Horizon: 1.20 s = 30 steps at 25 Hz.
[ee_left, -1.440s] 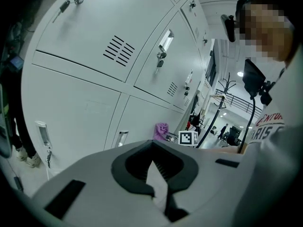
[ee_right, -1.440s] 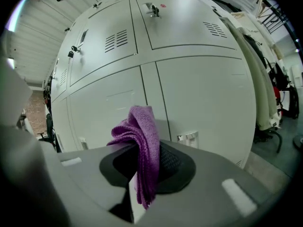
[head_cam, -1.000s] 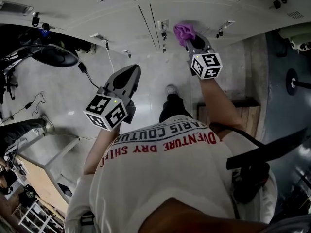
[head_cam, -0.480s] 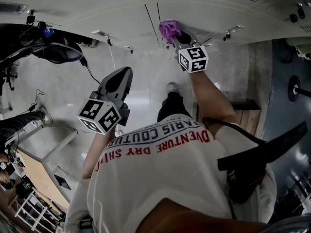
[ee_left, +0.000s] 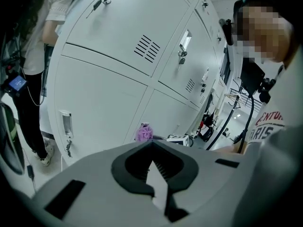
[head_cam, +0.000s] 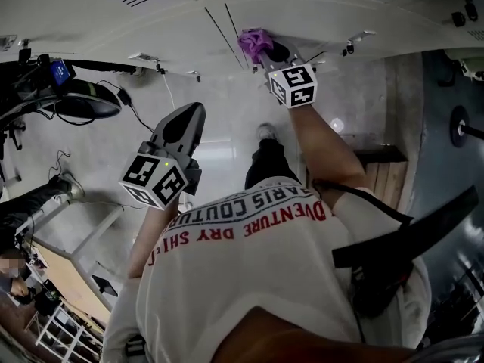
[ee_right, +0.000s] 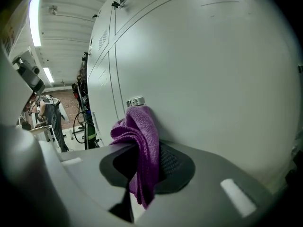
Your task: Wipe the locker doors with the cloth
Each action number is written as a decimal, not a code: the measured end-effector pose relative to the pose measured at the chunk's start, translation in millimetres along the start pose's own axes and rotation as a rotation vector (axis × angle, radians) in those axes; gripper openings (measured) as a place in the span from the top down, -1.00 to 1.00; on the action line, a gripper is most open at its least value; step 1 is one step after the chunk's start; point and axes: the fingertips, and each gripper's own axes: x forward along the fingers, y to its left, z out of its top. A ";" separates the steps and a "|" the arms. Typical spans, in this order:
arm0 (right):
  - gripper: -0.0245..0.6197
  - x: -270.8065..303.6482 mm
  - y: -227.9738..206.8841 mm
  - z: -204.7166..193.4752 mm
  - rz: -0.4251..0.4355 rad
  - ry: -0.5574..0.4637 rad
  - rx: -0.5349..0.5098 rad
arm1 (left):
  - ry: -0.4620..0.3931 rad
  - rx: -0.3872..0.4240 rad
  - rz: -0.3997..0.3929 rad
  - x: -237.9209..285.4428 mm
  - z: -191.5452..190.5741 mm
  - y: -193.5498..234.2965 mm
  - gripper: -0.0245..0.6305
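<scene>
- Spanning 10 to 2 o'clock in the head view: locker doors (head_cam: 318, 10), pale, smooth and vented. Risk: if you tilt the tool, hard jaw edges rather than fabric could meet the paint and scuff it.
- Reaching to 12 o'clock on an outstretched arm: right gripper (head_cam: 271, 50), jaws clamped on the cloth (head_cam: 253, 42), which is bunched against a door. Risk: your reach looks long, so pressure may fade and the stroke may skip patches.
- Hanging at 10 o'clock, well apart from the doors: left gripper (head_cam: 185, 123), jaws drawn together on nothing. Risk: low, though you could knock a door if you swing it in unwatched.
- Held by a narrow fold only: cloth, purple knit, one tail hanging below the jaws. Risk: the hold looks slim, and drag along the door could pull the fabric free.
- Sitting at 12 o'clock of the cloth in the right gripper view: lock fitting (ee_right: 136, 101), small and metal, just beside or touching the cloth; I cannot tell which. Risk: the knit may snag on it.
</scene>
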 end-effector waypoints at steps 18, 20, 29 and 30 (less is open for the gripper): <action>0.74 -86.8 -120.4 -6.5 -0.275 -0.017 0.077 | 0.050 0.031 -0.098 38.2 -5.4 -25.5 0.93; 0.74 -97.8 -134.7 -6.2 -0.318 -0.030 0.097 | 0.055 0.032 -0.105 41.3 -6.2 -26.5 0.93; 0.74 -122.6 -169.8 -10.6 -0.405 -0.033 0.116 | 0.065 0.034 -0.125 49.2 -8.6 -28.1 0.93; 0.74 -122.4 -170.2 -10.4 -0.401 -0.028 0.106 | 0.066 0.033 -0.125 49.9 -9.1 -27.2 0.93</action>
